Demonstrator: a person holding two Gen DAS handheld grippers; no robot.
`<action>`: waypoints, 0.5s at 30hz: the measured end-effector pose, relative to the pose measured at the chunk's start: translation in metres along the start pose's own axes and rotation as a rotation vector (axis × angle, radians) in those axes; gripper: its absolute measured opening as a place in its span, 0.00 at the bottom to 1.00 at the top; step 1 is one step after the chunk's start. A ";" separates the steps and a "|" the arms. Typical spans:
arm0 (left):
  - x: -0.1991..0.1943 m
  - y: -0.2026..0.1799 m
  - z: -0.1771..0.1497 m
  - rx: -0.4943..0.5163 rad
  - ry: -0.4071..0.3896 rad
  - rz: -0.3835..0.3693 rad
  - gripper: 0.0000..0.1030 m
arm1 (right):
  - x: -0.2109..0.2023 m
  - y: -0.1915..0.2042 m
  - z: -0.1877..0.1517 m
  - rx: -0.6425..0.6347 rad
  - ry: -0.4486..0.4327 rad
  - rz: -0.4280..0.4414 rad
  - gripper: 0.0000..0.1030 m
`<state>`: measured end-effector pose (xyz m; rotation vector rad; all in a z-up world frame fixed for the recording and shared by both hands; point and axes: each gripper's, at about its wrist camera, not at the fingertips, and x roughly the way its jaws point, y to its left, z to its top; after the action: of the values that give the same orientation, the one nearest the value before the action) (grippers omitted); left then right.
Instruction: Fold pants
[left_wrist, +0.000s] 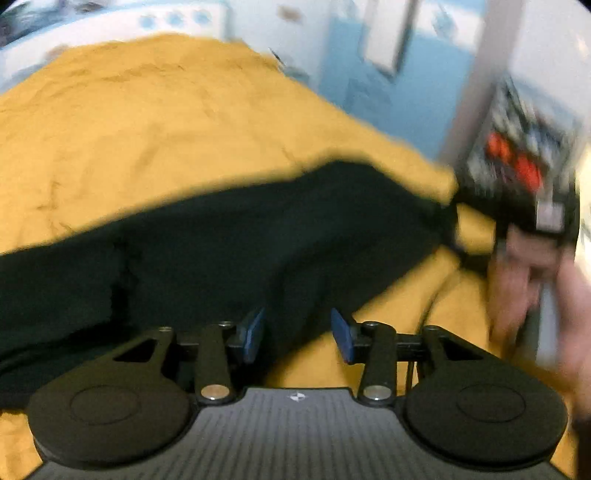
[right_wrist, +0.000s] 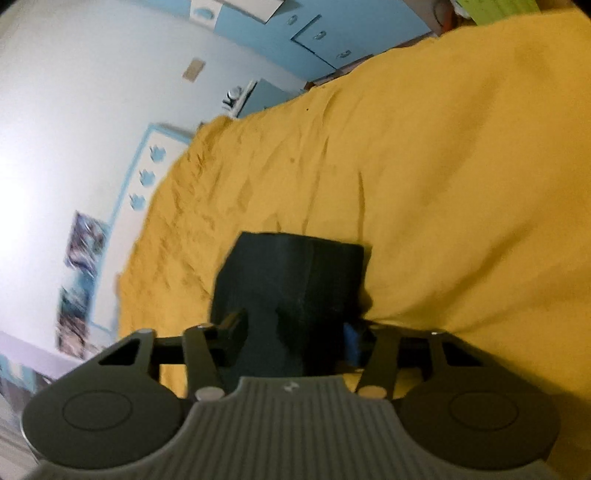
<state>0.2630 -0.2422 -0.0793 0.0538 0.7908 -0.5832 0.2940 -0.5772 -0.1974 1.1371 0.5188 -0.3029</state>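
Pants (left_wrist: 221, 251), one dark pair, lie across a bed's yellow sheet (left_wrist: 147, 129). Left tongs (left_wrist: 297, 334) are spread open, dark cloth between their two blue pads. Right tongs (right_wrist: 295, 341) gape around one pants edge.

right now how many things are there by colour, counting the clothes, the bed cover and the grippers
dark: 1 pants
yellow: 1 bed cover
black: 2, left gripper and right gripper
total: 4

Beyond the dark pants (left_wrist: 229, 236), the yellow bedspread (left_wrist: 147, 122) lies bare; beside the pants, the right gripper (left_wrist: 517, 177) blocks passage.
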 end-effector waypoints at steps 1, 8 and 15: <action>-0.004 0.002 0.005 -0.025 -0.048 0.013 0.50 | 0.002 0.002 -0.001 -0.019 0.001 -0.008 0.44; 0.046 -0.004 -0.006 -0.092 0.029 0.066 0.51 | 0.003 -0.003 -0.004 -0.025 -0.016 -0.024 0.27; 0.038 0.010 -0.016 -0.160 0.038 0.002 0.51 | -0.005 -0.009 -0.005 0.014 -0.032 -0.017 0.13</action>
<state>0.2791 -0.2473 -0.1185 -0.0814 0.8715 -0.5168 0.2843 -0.5759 -0.2032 1.1403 0.4992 -0.3389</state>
